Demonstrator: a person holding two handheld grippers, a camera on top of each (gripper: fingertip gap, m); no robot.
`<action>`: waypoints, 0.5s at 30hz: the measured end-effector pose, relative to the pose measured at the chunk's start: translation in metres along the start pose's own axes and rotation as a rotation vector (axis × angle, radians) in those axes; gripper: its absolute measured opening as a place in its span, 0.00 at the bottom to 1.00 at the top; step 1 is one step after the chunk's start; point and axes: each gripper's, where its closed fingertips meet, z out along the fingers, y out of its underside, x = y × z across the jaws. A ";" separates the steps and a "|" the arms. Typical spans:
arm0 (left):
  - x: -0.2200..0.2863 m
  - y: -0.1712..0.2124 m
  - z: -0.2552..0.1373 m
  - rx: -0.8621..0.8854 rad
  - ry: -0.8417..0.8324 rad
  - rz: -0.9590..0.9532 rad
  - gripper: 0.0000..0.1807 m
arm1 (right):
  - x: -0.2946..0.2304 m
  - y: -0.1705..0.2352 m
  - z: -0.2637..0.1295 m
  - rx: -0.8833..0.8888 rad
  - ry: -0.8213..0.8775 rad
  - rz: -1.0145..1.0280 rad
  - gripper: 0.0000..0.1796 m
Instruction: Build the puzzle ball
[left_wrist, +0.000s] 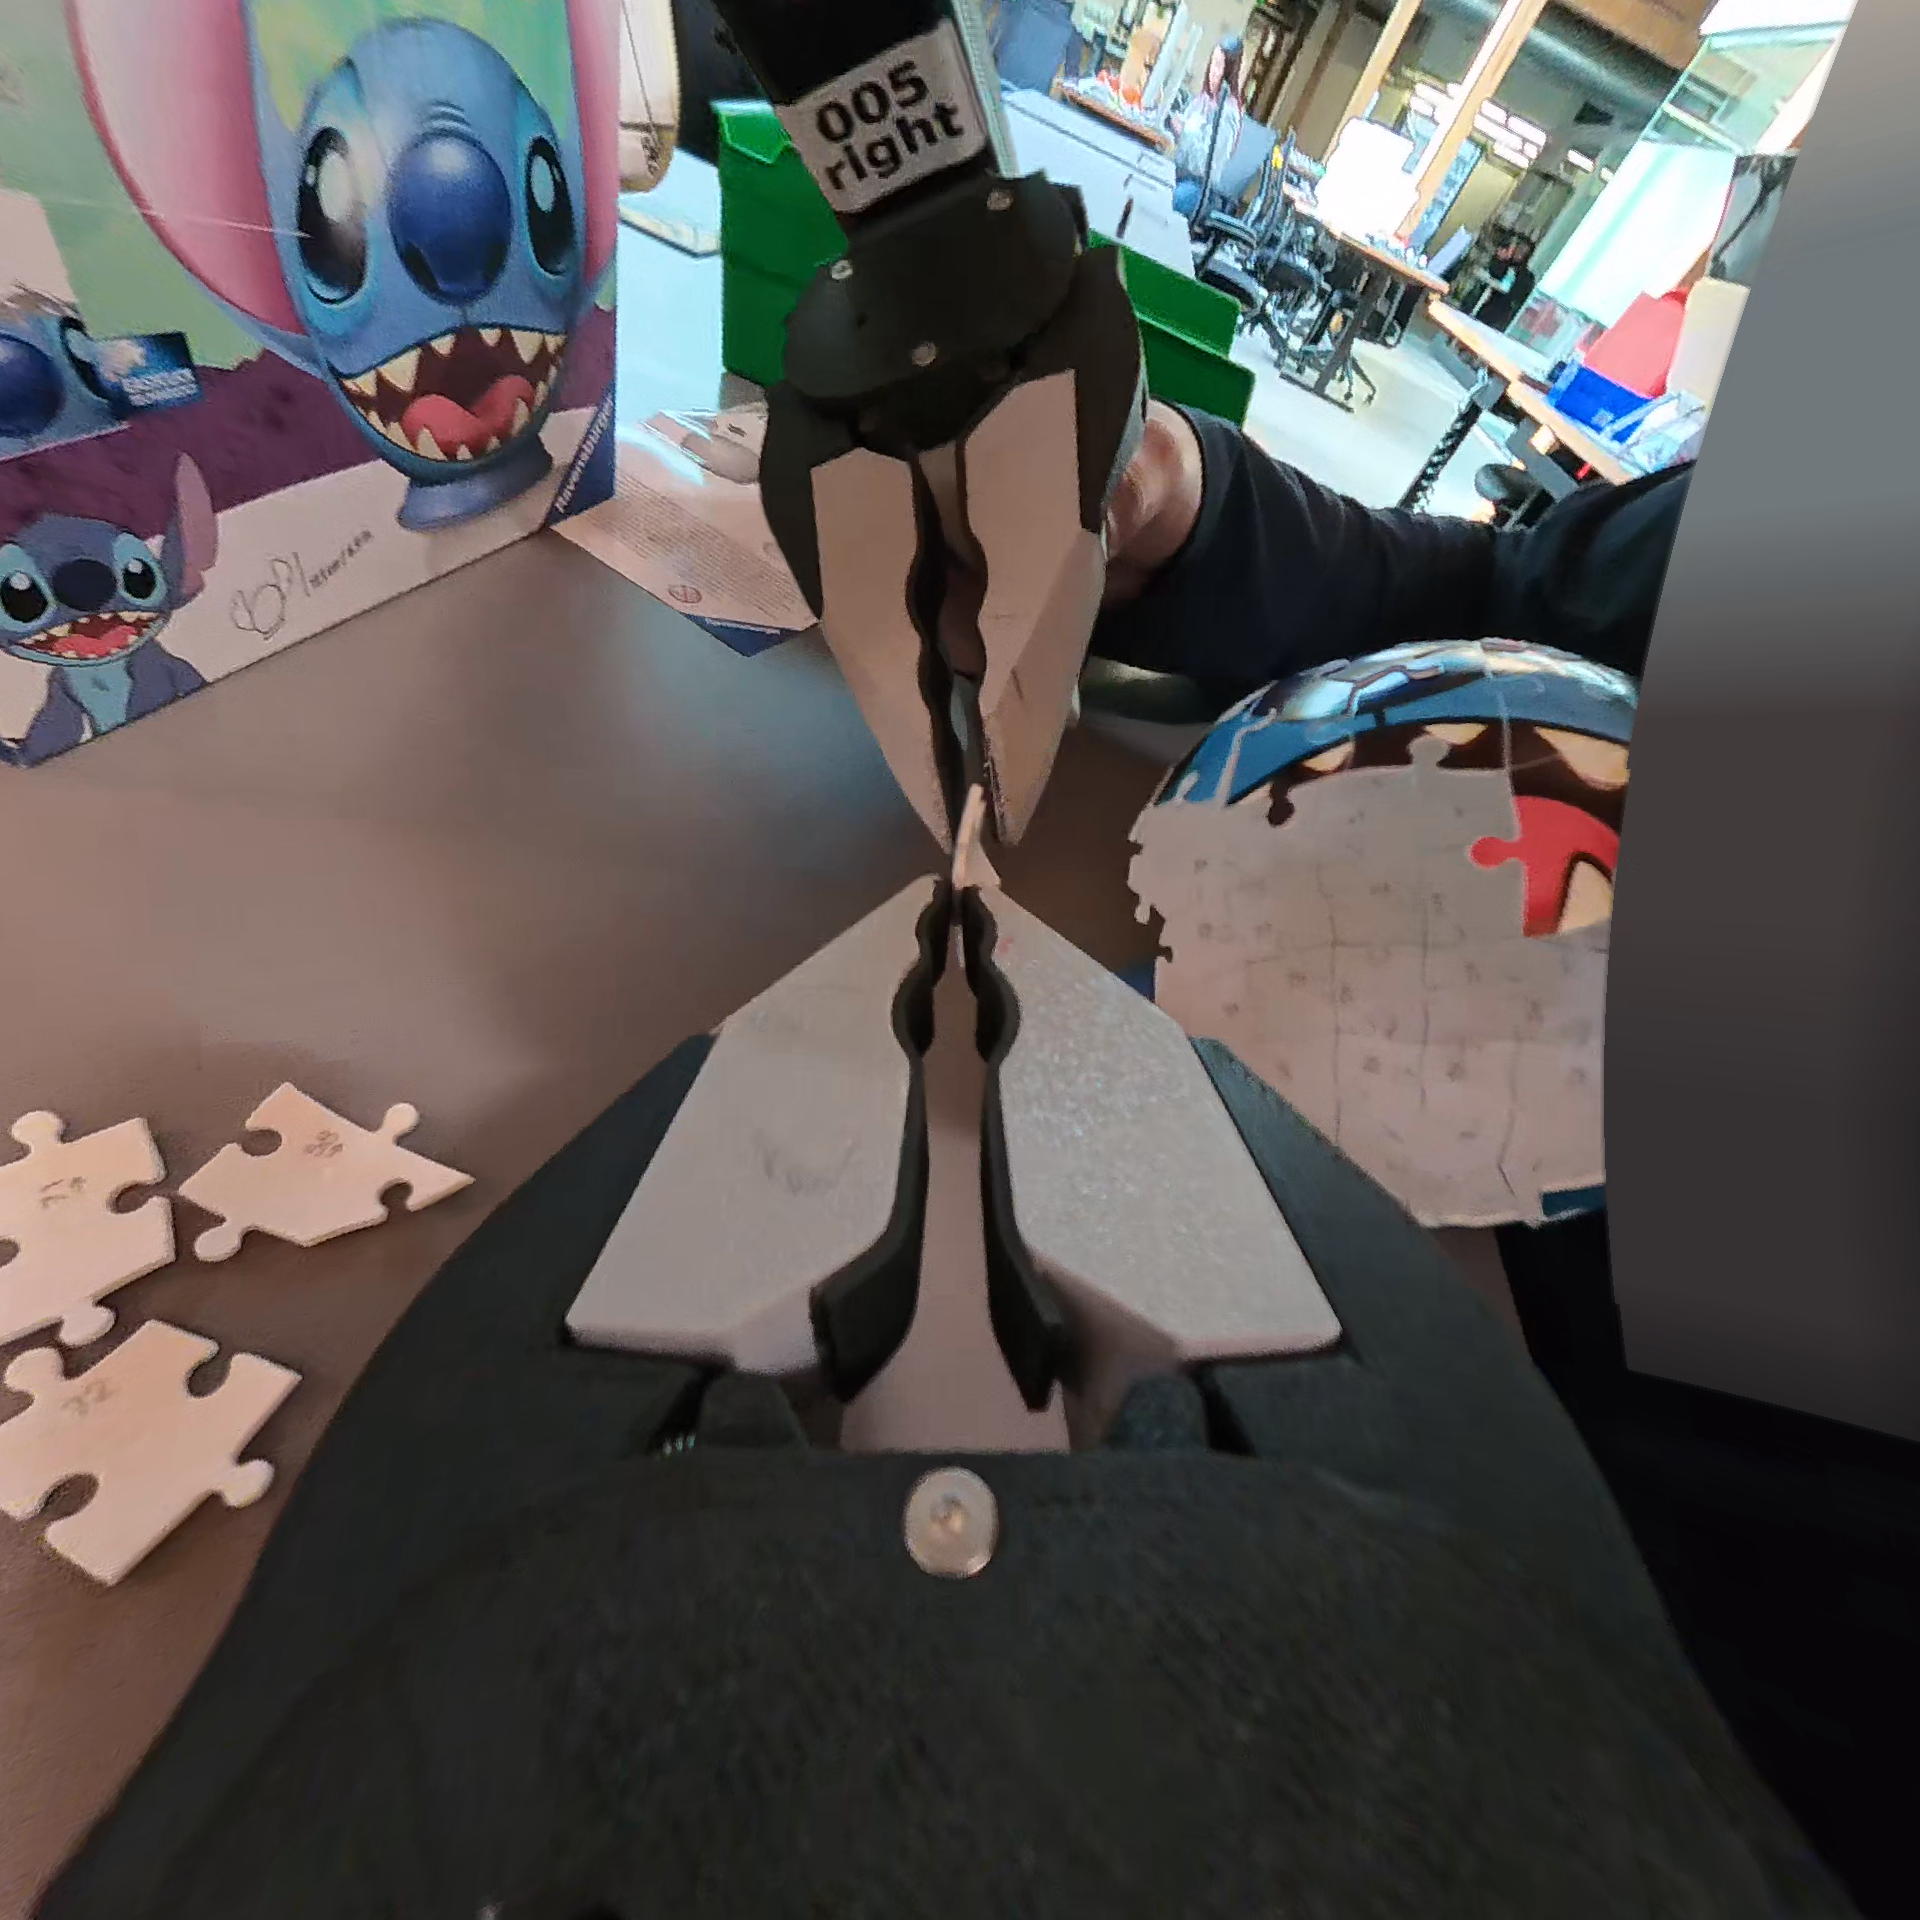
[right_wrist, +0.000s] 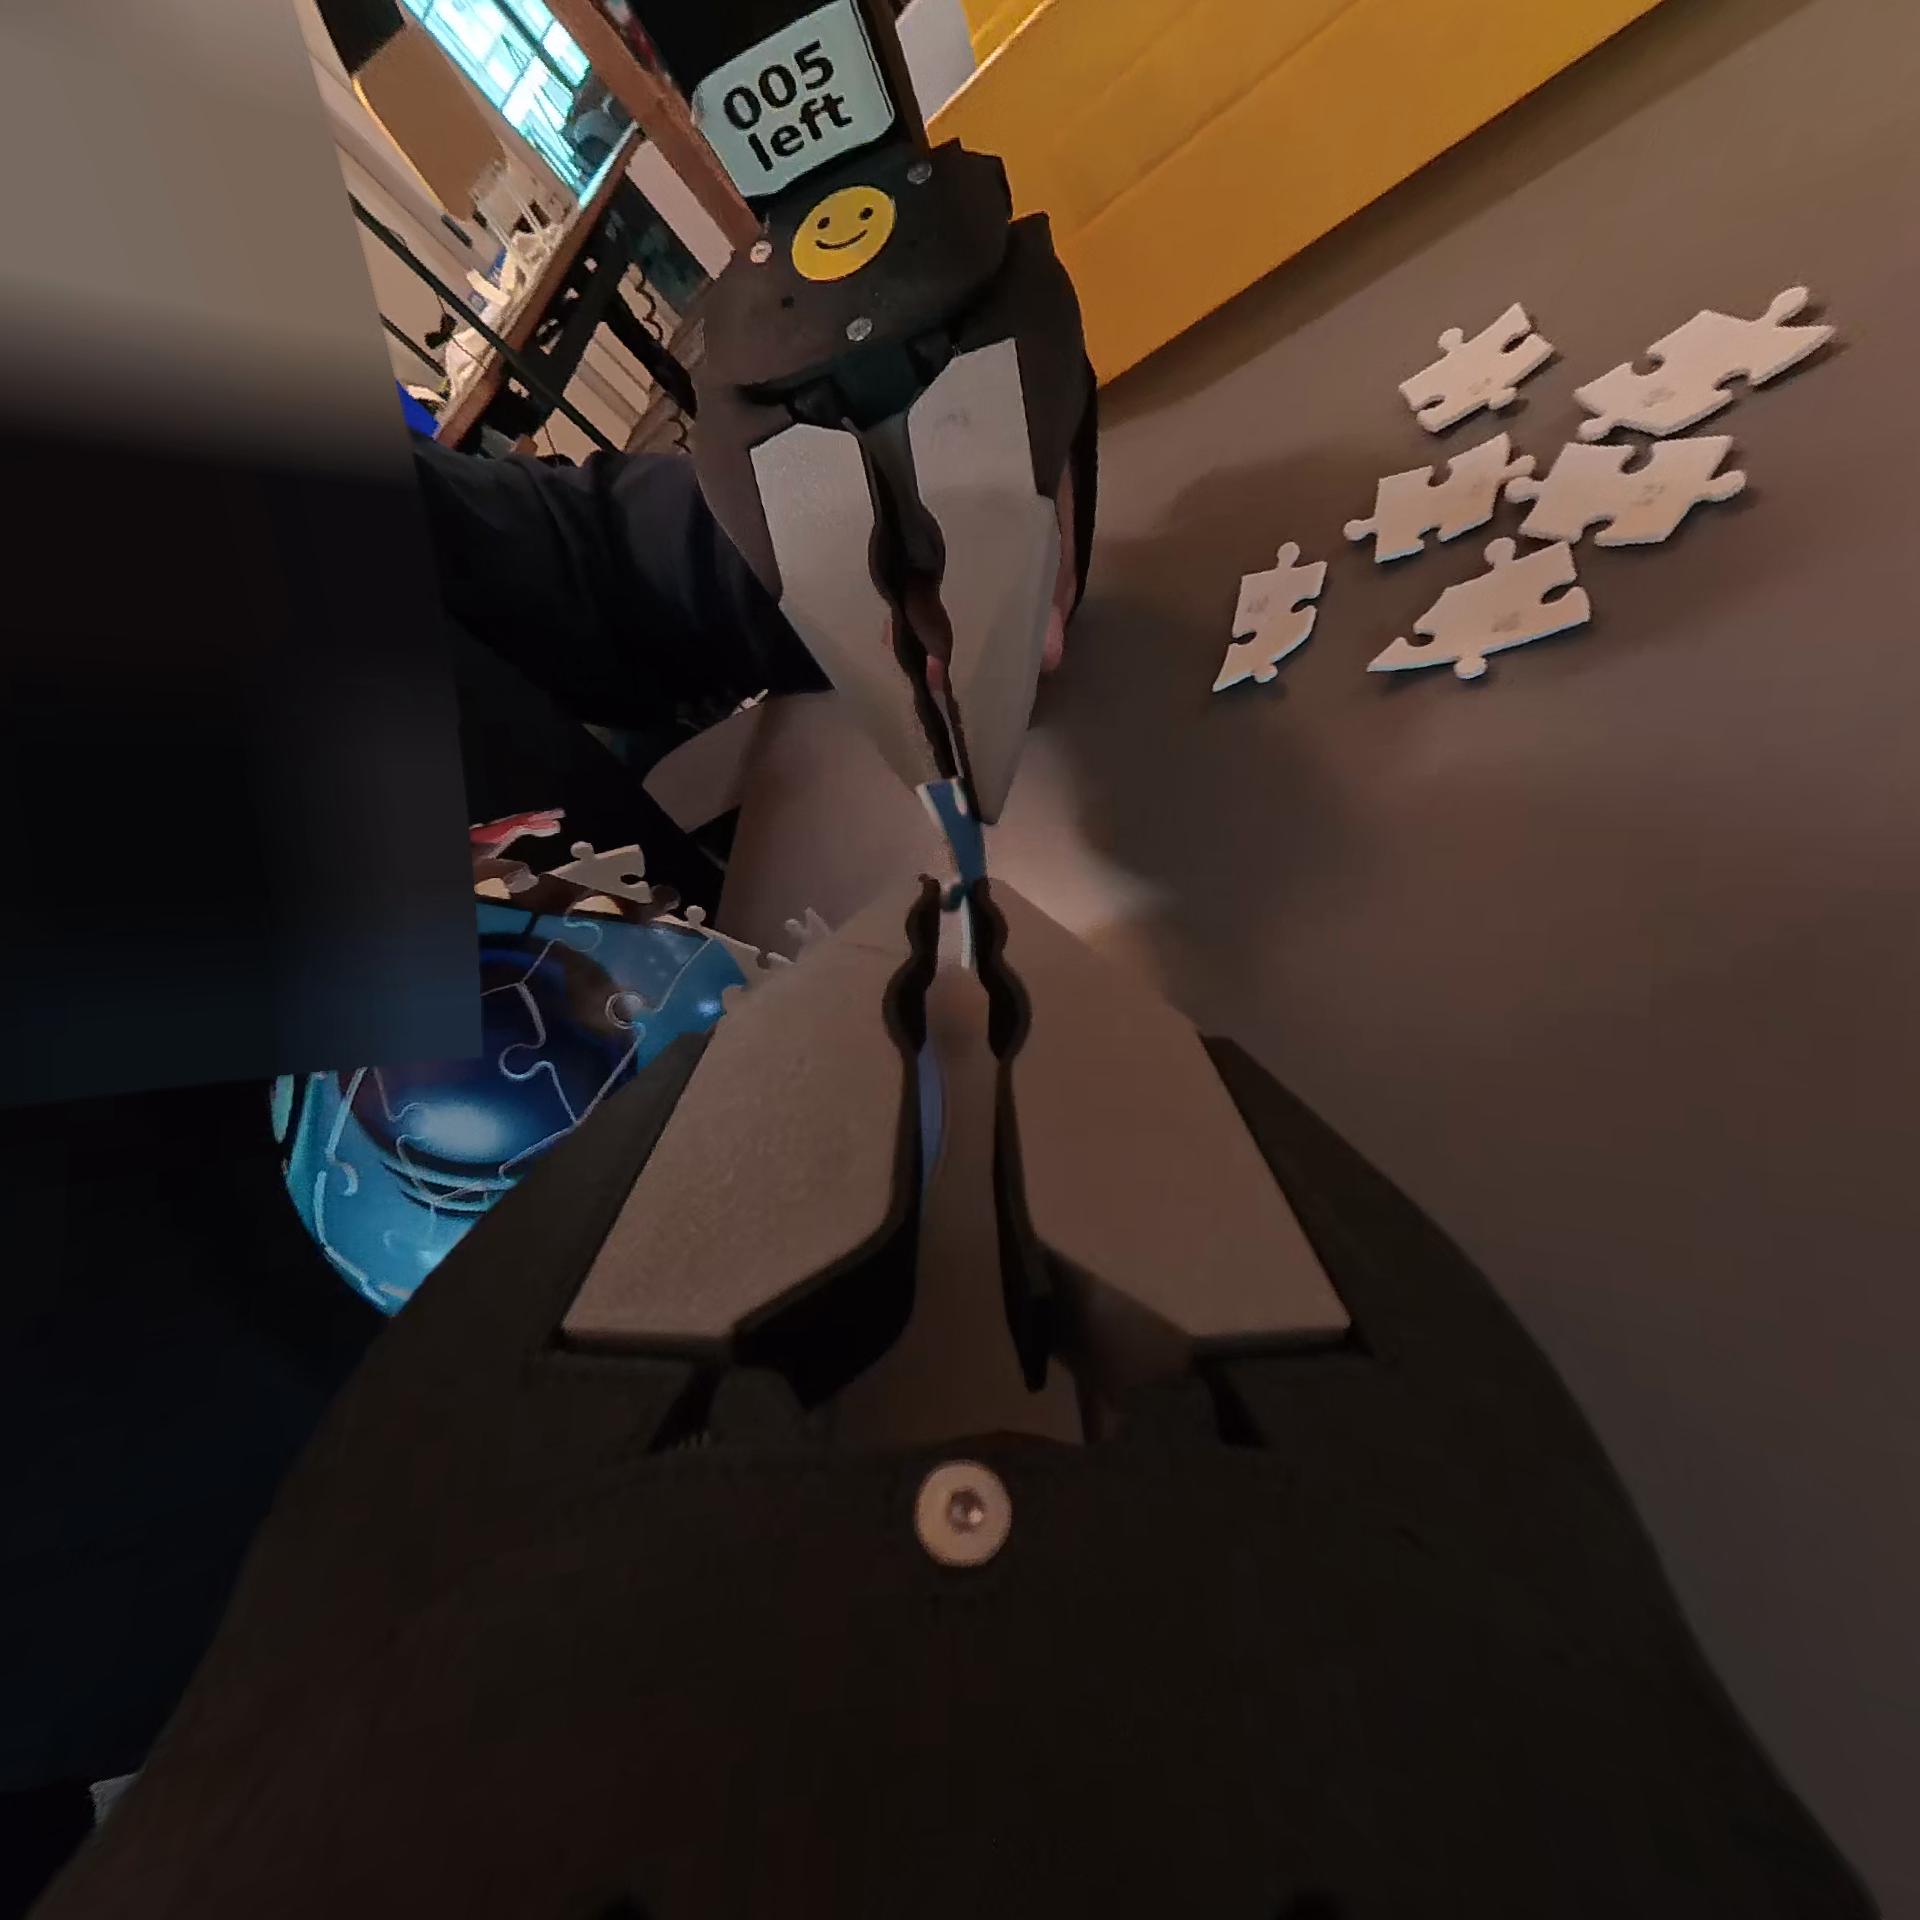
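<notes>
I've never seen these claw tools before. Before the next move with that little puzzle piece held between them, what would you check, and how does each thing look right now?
1. Left claw gripping the puzzle piece: ok, shut on its edge.
2. Right claw gripping the same piece: ok, shut on it.
3. Piece off the table: ok, held in the air tip to tip.
4. Half-built ball within view: ok, it sits to the right in the left wrist view, with an open jagged edge.
5. Which gap the piece fits: cannot tell.
6. Spare pieces clear of the claws: ok, they lie apart on the table.
</notes>
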 end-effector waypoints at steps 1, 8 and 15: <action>-0.001 -0.001 0.000 0.008 -0.003 -0.011 0.00 | 0.001 0.000 0.000 -0.002 0.012 -0.007 0.01; -0.006 0.002 0.001 0.000 0.000 -0.092 0.00 | 0.009 -0.003 0.001 0.000 0.098 -0.058 0.00; -0.004 0.007 0.003 -0.033 0.017 -0.125 0.01 | 0.010 -0.009 0.002 0.025 0.124 -0.082 0.00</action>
